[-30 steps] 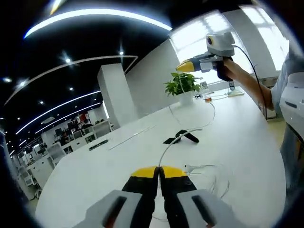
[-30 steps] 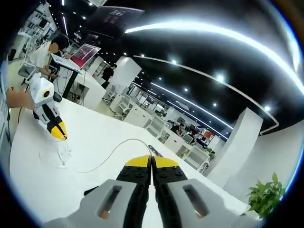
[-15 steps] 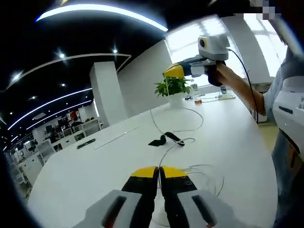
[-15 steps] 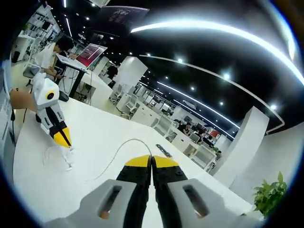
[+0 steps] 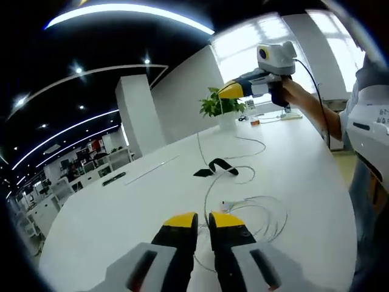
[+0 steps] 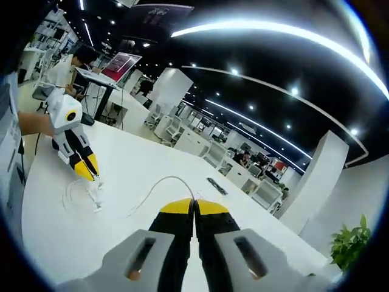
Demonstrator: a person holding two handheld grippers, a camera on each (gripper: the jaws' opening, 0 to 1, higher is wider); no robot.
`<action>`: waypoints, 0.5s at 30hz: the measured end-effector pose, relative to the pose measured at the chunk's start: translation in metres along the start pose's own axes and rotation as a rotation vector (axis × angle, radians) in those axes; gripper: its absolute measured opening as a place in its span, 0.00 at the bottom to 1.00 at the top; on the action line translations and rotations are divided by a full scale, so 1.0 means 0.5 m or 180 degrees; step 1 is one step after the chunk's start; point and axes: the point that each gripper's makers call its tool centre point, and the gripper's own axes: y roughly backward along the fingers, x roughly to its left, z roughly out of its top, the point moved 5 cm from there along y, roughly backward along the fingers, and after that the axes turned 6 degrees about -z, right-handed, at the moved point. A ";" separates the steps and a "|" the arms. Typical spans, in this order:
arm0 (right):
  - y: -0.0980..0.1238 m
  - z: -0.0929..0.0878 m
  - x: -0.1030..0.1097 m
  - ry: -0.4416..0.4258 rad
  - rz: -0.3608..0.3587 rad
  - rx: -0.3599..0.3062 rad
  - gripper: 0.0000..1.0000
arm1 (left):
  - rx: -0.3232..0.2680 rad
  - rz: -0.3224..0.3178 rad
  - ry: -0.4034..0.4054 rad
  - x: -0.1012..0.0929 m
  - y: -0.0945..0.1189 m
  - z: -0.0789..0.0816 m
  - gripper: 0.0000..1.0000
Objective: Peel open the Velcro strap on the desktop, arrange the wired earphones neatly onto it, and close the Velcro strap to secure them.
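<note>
The white wired earphones (image 5: 261,210) lie in loose loops on the white table (image 5: 109,225), just right of my left gripper (image 5: 203,220), whose jaws stand slightly apart over the cable. Beyond the loops, a curled black Velcro strap (image 5: 214,166) rests on the table. My right gripper (image 5: 223,92) hangs high above the far end, and a thin cable drops from its tip to the table. In the right gripper view, my right gripper (image 6: 194,205) is shut on that cable (image 6: 152,187), which arcs left toward the left gripper (image 6: 92,171) and the loops (image 6: 79,196).
A potted plant (image 5: 216,106) stands at the table's far end, with small items (image 5: 285,115) beside it. A dark flat object (image 5: 115,178) lies far left. The person's sleeve (image 5: 371,128) fills the right edge. Another person (image 6: 67,64) sits at a distant desk.
The left gripper's jaws have parted; they were pressed together on the cable before. The right gripper stays raised and shut on the cable. Both views have shifted slightly.
</note>
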 end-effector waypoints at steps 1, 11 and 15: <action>0.001 -0.002 0.000 -0.0007 -0.0002 0.0009 0.03 | 0.0007 0.0001 -0.0003 0.000 0.001 -0.001 0.13; 0.022 0.006 0.008 -0.0086 0.0055 -0.0039 0.03 | -0.0064 0.0069 0.0002 -0.004 0.013 0.008 0.14; 0.033 0.035 0.029 -0.0162 0.0215 -0.0169 0.03 | -0.0102 0.0088 -0.0017 -0.006 0.017 0.014 0.14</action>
